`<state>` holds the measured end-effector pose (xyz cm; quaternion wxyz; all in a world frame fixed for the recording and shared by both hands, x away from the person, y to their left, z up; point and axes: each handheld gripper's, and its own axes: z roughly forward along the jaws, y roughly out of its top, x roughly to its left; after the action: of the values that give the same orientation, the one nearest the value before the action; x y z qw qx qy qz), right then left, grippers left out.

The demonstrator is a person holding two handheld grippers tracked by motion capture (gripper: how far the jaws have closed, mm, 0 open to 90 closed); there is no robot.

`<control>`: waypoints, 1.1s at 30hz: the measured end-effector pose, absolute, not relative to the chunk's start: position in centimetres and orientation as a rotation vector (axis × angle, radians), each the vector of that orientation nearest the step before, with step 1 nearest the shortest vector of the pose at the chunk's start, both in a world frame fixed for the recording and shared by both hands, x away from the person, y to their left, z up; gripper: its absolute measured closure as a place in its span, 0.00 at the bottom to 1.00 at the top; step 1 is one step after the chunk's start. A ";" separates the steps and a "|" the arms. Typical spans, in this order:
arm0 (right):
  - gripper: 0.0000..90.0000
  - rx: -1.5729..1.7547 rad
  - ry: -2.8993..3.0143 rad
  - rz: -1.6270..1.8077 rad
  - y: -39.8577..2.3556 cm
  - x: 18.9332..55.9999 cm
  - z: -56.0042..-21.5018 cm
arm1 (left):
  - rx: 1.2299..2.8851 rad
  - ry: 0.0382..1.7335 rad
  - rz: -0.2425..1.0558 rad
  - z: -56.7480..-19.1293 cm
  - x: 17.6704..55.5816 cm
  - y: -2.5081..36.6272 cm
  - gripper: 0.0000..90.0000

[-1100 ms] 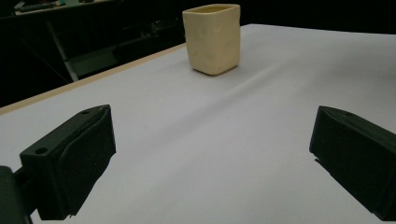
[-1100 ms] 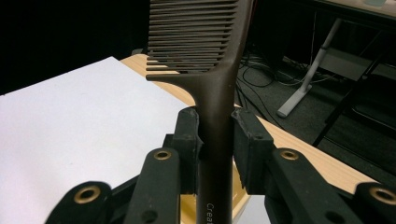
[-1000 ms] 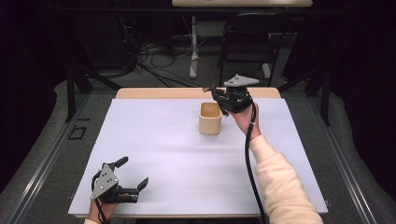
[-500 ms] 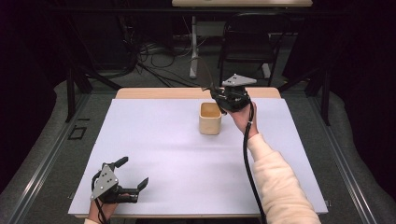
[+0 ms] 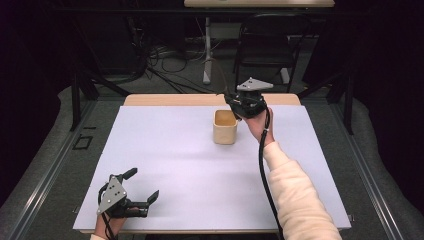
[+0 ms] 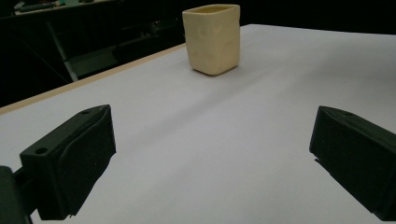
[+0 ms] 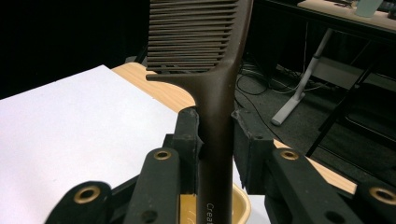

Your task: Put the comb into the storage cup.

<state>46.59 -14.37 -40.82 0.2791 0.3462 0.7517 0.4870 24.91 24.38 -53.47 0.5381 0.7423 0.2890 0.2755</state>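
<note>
The right tongs (image 7: 215, 140) are clamped on the handle of a dark comb (image 7: 205, 70), teeth up, directly above the cream cup (image 5: 225, 127). The left tongs (image 5: 141, 186) rest wide open and empty on the near tabletop (image 5: 190, 170). This looks like standing the comb in the cup; next it needs lowering straight in, then release.

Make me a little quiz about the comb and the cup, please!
1. True or false: the left gripper holds the comb.
2. Which gripper is open? A. left B. right
3. Fill in: the comb's lower end sits above the ____.

Key: 1. false, the right gripper holds it. 2. A. 3. cup.
</note>
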 end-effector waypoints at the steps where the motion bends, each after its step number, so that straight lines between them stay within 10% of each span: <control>1: 0.80 0.926 2.013 1.308 -14.3 46.6 -40.8 | 1.765 0.687 0.655 -53.5 24.9 24.4 0.00; 33: 0.80 0.914 1.998 1.321 -13.3 47.6 -41.6 | 1.764 0.687 0.656 -53.5 25.0 24.4 0.00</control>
<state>47.64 -13.35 -41.61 0.2851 0.3417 0.7470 0.4938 24.97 24.39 -53.46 0.5389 0.7417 0.2888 0.2759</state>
